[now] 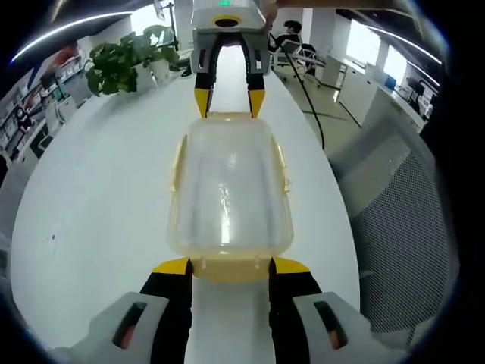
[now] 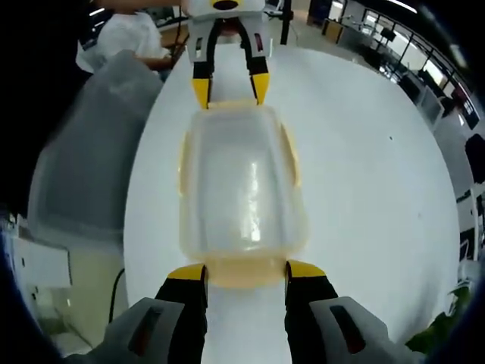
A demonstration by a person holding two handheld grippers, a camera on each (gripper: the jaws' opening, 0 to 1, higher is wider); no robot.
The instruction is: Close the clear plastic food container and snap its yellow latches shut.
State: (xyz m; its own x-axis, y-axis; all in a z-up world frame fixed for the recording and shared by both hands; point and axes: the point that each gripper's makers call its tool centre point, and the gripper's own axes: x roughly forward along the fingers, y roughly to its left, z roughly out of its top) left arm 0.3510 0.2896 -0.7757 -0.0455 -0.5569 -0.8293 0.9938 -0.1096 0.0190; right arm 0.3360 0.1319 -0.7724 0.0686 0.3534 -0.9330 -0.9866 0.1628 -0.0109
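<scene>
lengthwise on the white worktop (image 1: 98, 212) the clear plastic food container (image 1: 229, 193) is seen, its lid on. each short end is flanked by a pair of spread jaws: the left gripper (image 1: 229, 267) is set at one end latch (image 1: 229, 267), the right gripper (image 2: 244, 271) at the opposite one. nothing is gripped. a potted plant (image 1: 125, 59) is seen at the worktop's far end.
</scene>
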